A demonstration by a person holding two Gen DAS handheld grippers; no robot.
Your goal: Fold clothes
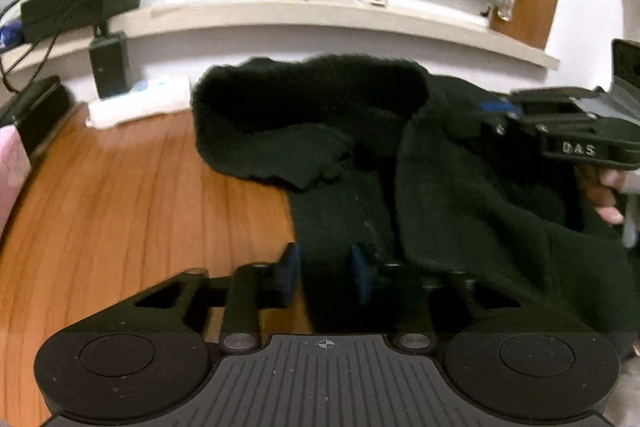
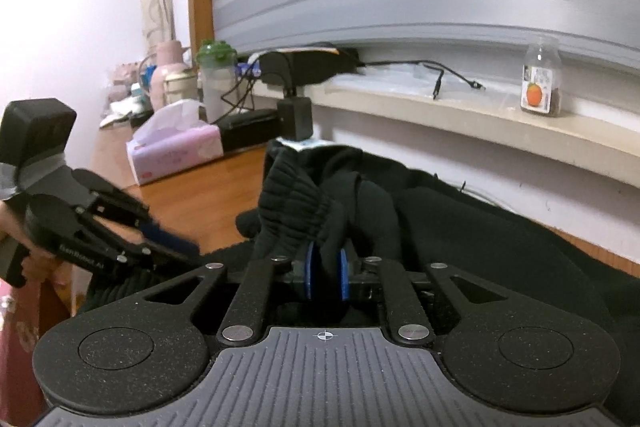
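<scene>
A dark green, fleecy garment (image 1: 460, 179) lies crumpled on the wooden worktop (image 1: 140, 195), heaped toward the worktop's back edge under the window ledge (image 1: 320, 15) and spreading to its right side. One ribbed cuff or hem (image 2: 296, 203) stands bunched up near the middle of the heap.

The right gripper (image 2: 326, 277) has its fingers clamped on a fold of the garment just below that ribbed part — the blue pads (image 2: 310, 277) press the dark cloth from both sides, with only a thin wad between them. The person's hand (image 1: 608, 195) shows beneath that gripper in the left wrist view.

The left gripper (image 1: 326, 273) sits at the garment's near edge, where cloth meets bare wood. Its fingers stand a narrow way apart with dark cloth between them; the view is blurred there, and I cannot tell whether the pads (image 1: 362, 277) actually pinch the cloth.

At the worktop's far left corner are a pink tissue box (image 2: 176, 151), a black box (image 2: 248, 129) and some bottles (image 2: 216, 75). On the ledge stand a small clear jar with an orange label (image 2: 540, 83) and a black cable (image 2: 436, 73).
</scene>
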